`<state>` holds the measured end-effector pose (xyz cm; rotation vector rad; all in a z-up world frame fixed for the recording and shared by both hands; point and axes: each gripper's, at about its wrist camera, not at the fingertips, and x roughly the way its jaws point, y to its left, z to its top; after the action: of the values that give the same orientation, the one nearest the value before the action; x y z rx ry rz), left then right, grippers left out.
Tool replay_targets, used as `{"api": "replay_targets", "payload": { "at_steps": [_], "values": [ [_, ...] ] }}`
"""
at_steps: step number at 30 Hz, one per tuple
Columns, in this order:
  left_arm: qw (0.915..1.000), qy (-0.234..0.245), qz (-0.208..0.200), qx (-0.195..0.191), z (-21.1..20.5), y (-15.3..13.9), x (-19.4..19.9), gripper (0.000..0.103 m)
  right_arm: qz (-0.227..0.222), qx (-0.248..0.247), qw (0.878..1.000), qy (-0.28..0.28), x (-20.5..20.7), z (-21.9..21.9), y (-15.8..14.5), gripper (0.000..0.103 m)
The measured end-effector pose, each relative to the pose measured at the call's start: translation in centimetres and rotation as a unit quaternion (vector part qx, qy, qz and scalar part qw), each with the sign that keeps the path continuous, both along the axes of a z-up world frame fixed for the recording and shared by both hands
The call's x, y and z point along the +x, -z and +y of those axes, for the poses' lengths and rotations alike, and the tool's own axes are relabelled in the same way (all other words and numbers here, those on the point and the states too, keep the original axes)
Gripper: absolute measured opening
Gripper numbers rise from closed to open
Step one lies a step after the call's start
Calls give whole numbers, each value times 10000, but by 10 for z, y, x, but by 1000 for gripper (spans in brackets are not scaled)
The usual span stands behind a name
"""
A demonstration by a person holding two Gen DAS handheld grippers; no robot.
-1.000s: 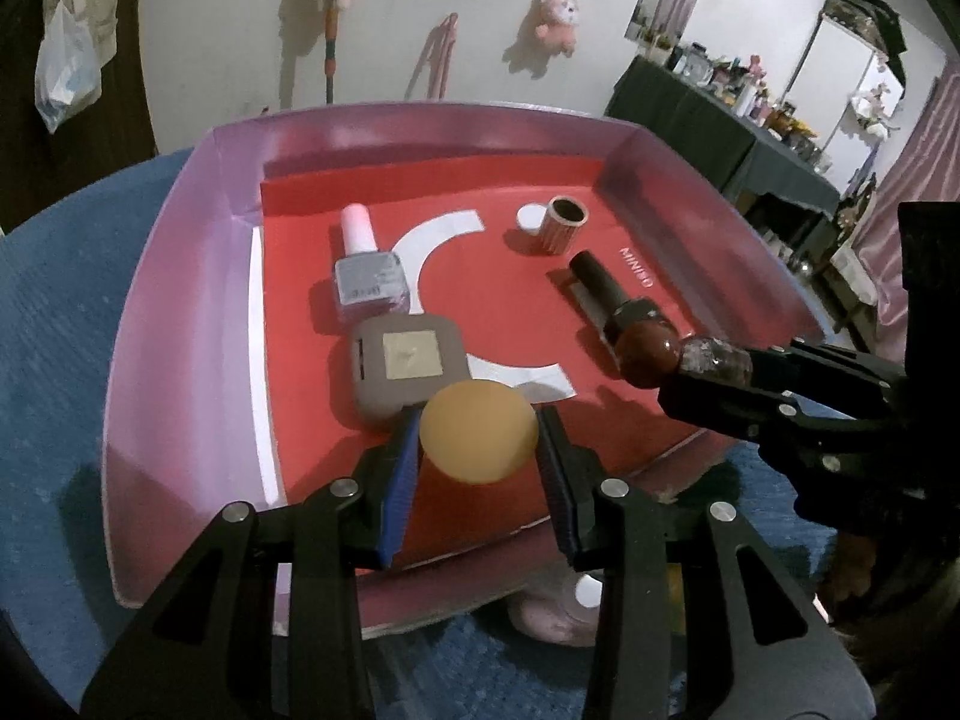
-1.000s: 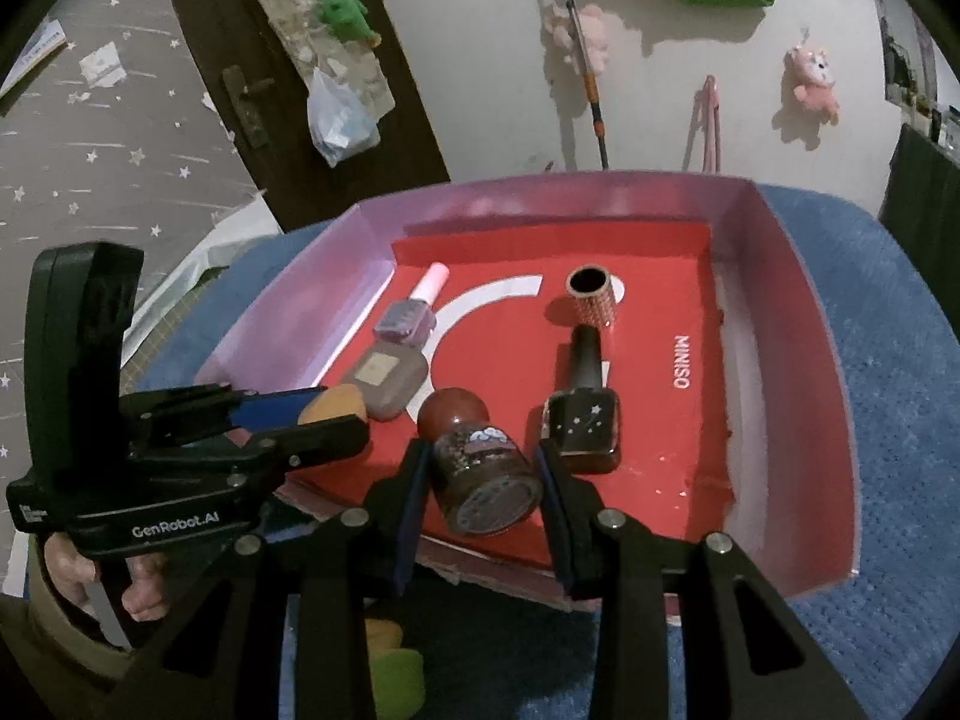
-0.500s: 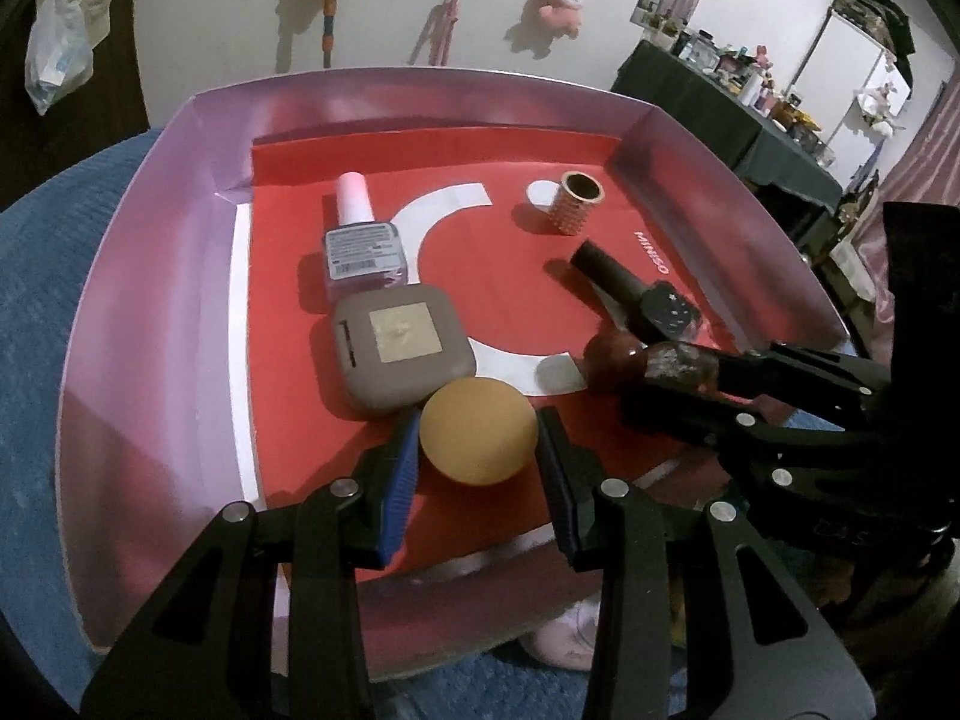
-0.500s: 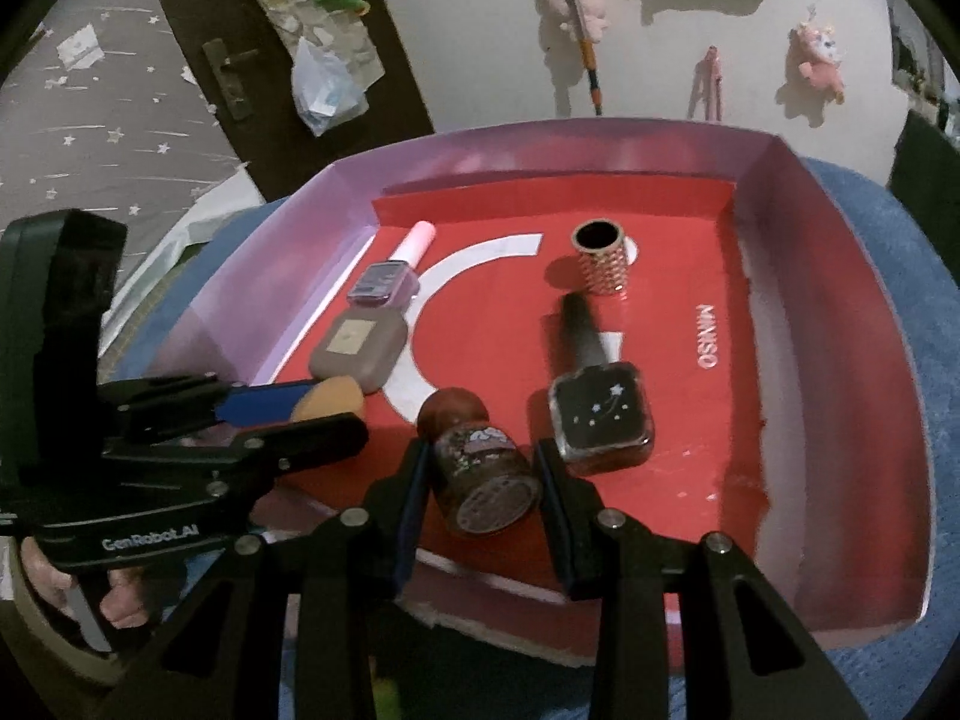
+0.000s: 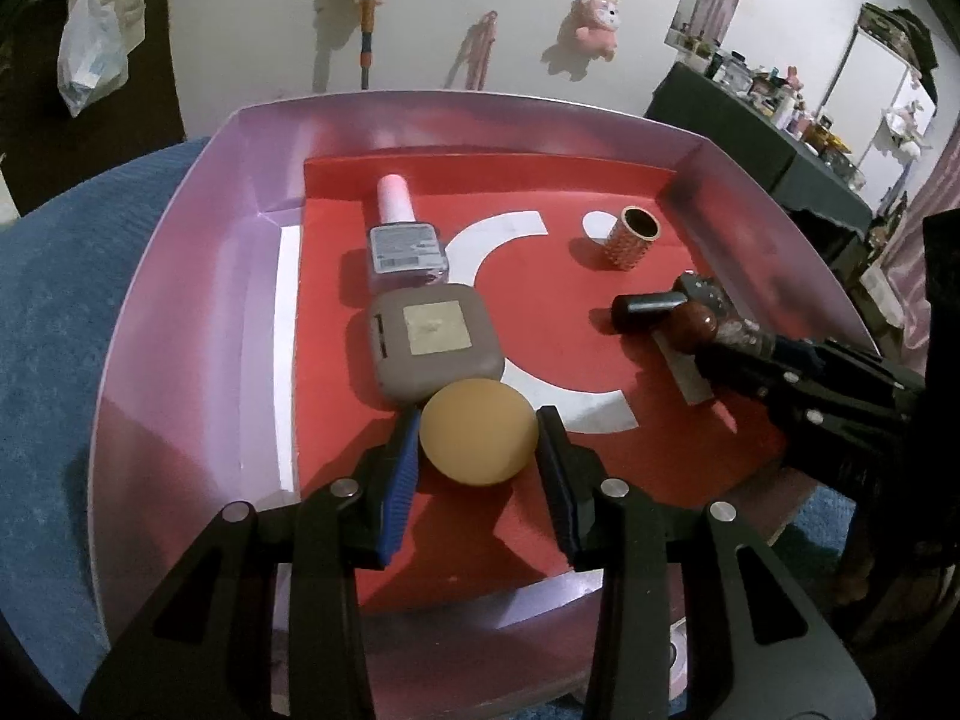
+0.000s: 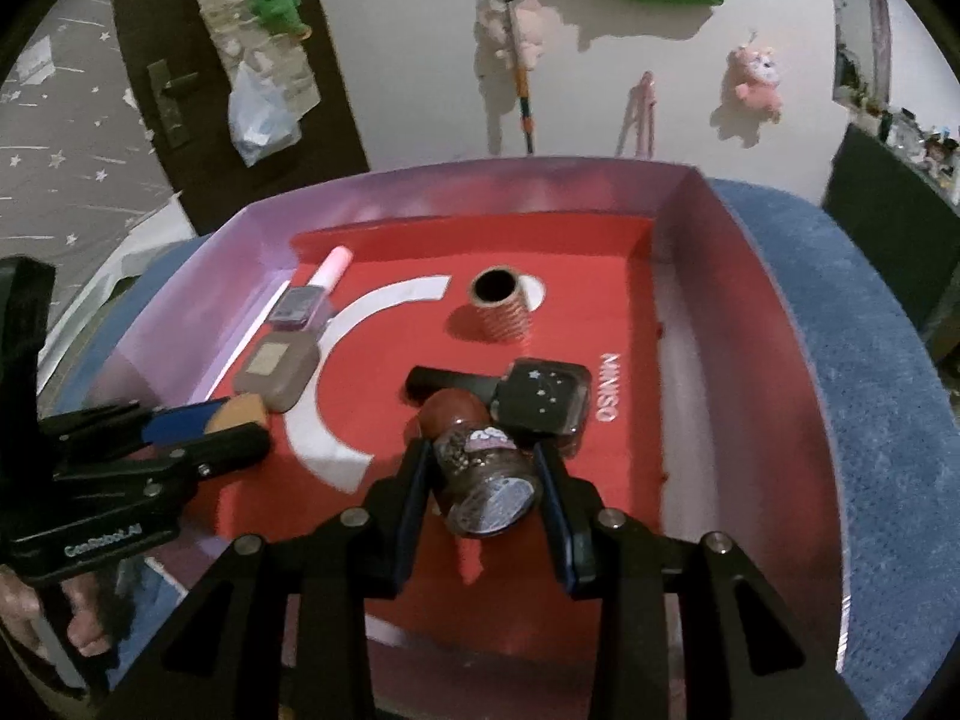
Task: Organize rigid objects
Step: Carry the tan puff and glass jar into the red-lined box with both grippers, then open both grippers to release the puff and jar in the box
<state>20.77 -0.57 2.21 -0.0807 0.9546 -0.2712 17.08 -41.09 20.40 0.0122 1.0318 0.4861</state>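
The glitter bottle (image 6: 485, 474) with its brown round cap is clamped by its body in my right gripper (image 6: 480, 480), low over the tray's (image 6: 708, 276) near edge. I judge it light, hard, slippery glass. My left gripper (image 5: 477, 435) squeezes the soft tan sponge (image 5: 478, 432), just beside the taupe compact (image 5: 435, 339). The black star bottle (image 6: 543, 399) lies touching my cap, so it blocks there.

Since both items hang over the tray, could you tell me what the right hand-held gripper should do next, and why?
Probably lower a little and release: the right hand-held gripper holds the brown glitter bottle just above the tray's red floor, beside the black bottle.
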Motion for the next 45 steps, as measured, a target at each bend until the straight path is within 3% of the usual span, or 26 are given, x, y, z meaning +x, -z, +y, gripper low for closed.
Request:
{"api": "replay_targets", "payload": {
  "at_steps": [30, 36, 39, 41, 43, 45],
  "values": [
    [9998, -163, 74, 56, 1, 1, 3, 36, 155, -23, 9999, -1, 6, 5, 7, 38],
    [9996, -166, 31, 219, -2, 1, 2, 36, 151, 10, 9999, -25, 5, 6, 7, 39],
    [9996, -158, 12, 223, -2, 0, 1, 37, 76, 35, 10000, -31, 2, 5, 3, 48],
    [9996, -166, -2, 227, -2, 0, 0, 40, 31, 53, 10000, -29, -1, 4, 0, 53],
    [9996, -177, -31, 208, -1, -2, 0, 55, 28, 67, 10000, -31, -2, 3, -2, 54],
    [9997, -178, -95, 170, 0, -5, -2, 57, 16, 101, 9999, -22, -4, 1, -4, 55]
  ]
}}
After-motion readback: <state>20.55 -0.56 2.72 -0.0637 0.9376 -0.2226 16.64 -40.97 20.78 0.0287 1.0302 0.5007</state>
